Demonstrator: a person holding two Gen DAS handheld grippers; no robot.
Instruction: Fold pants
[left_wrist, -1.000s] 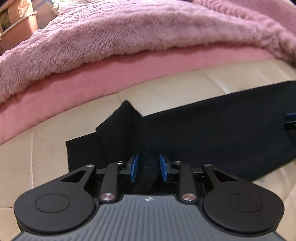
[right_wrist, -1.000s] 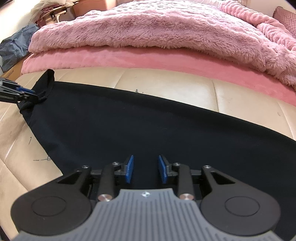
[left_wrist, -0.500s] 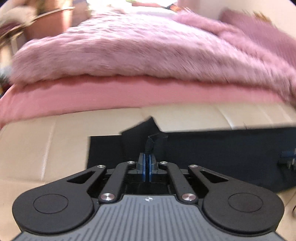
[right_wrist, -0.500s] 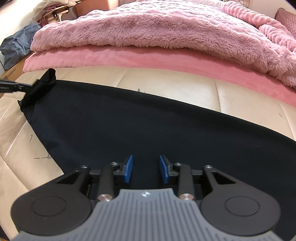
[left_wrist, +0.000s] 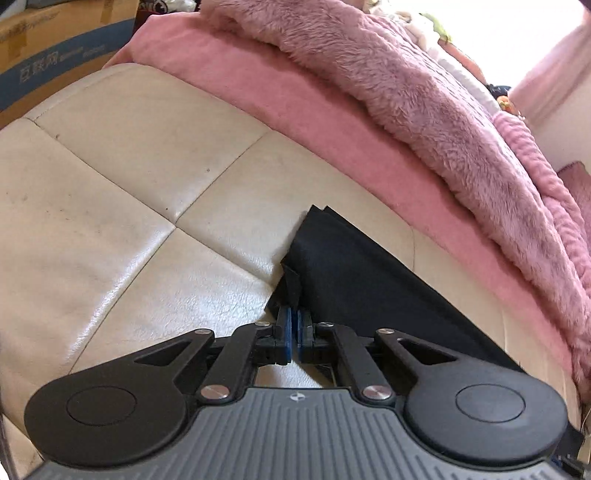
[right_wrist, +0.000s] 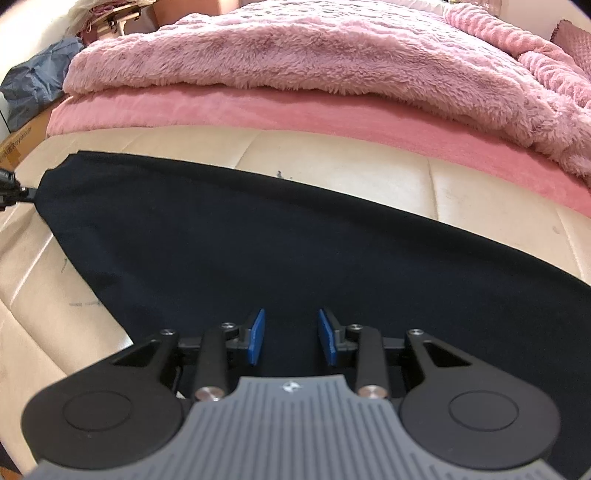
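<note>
The black pants lie spread flat across the cream leather surface. My left gripper is shut on the left end of the pants, pinching a fold of the fabric between its blue pads; it also shows at the far left edge of the right wrist view. My right gripper is open, its blue pads on either side of the near edge of the pants, with fabric between them.
A pink sheet and a fluffy pink blanket lie along the far side of the surface. A cardboard box stands at the far left. A blue-grey bundle lies beyond the left end.
My left gripper closed on the pants' end, then swung to the left, pulling the fabric taut. My right gripper stayed open and moved slightly forward.
</note>
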